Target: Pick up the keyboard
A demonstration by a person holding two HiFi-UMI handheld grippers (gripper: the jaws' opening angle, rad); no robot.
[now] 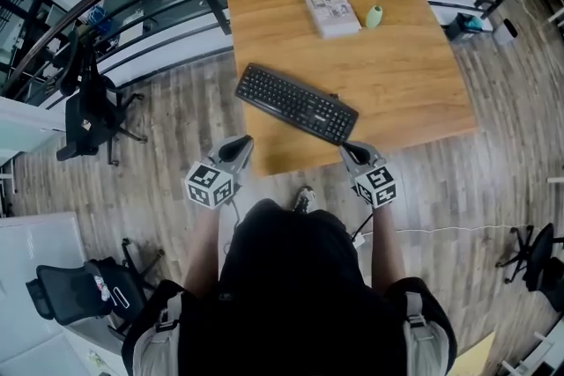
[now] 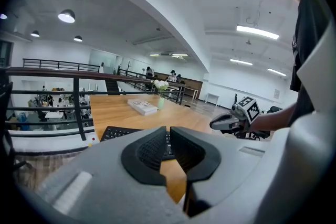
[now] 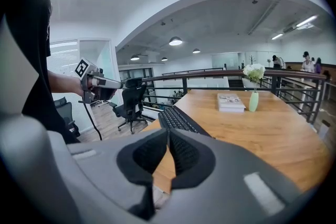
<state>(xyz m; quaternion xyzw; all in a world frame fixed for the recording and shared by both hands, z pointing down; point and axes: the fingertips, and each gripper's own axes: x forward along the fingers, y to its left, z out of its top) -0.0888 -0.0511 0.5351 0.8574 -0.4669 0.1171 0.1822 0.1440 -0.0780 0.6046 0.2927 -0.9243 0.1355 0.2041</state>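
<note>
**Fingers.** Left gripper [image 2: 168, 131]: fingers [image 2: 149, 152] pressed together, nothing between them. Right gripper [image 3: 167, 134]: fingers [image 3: 186, 157] likewise pressed together and empty.

**Task item.** The keyboard [image 1: 297, 104] lies flat and slantwise on the wooden surface [image 1: 397, 84], in its near-left part and untouched. Its right end sits closest to the near edge.

**Position relative to fingers, head view.**
- The left gripper [image 1: 238, 145] is held off the surface's near-left corner, over the floor. It is short of the keyboard and clearly apart from it.
- The right gripper [image 1: 354, 154] is at the near edge, just beside the keyboard's right end. No contact can be made out.
- The keyboard lies ahead of and between the two grippers.

**Differences between views.**
- The left gripper view shows the keyboard [image 2: 118, 132] just beyond its fingertips and partly hidden behind them. It alone shows the right gripper [image 2: 231, 122] from the side.
- The right gripper view shows the keyboard [image 3: 178, 119] running away from its tips along the surface's left side. It alone shows the left gripper [image 3: 100, 86] held over the floor, in front of an office chair [image 3: 131, 99].
- Only the head view gives the full layout. A book [image 1: 330, 10] and a small green vase [image 1: 374, 16] stand at the far end, well apart from the keyboard
</note>
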